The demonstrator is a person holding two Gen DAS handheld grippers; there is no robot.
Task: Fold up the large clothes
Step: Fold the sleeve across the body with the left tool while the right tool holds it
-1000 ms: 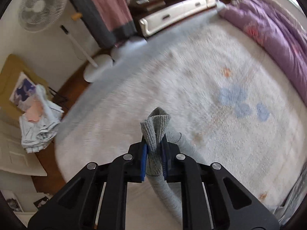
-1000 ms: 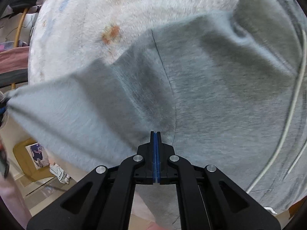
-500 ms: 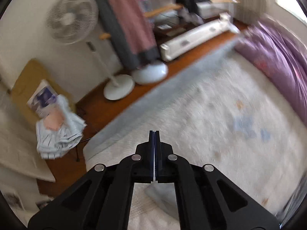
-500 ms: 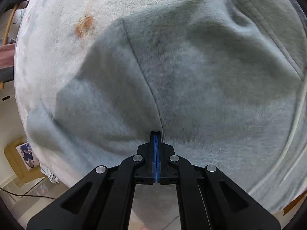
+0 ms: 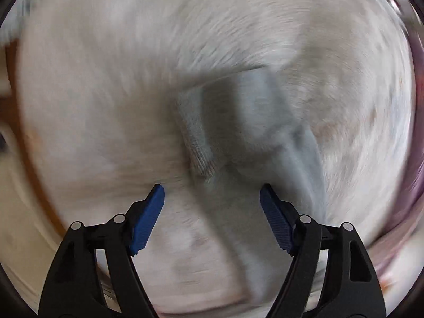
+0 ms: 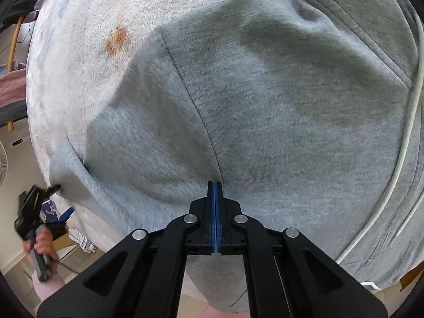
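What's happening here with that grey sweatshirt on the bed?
A person is folding a grey sweatshirt spread on a fluffy white blanket, with a hand-held gripper in each hand. The right hand-held gripper is shut, its tip at the fabric near a seam. The left hand-held gripper is opening above the sleeve's ribbed cuff, gripping nothing.

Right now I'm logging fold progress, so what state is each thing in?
Left hand-held gripper: jaws opening, nothing pinched, above the sleeve cuff.
Right hand-held gripper: shut, tips at the sweatshirt's seam; whether it pinches cloth is unclear.
Grey sweatshirt: spread on the blanket, creased, not yet folded small.
Sleeve cuff: lying loose on the blanket.
White drawstring: trailing across the sweatshirt.
White fuzzy blanket: flat under the sweatshirt.
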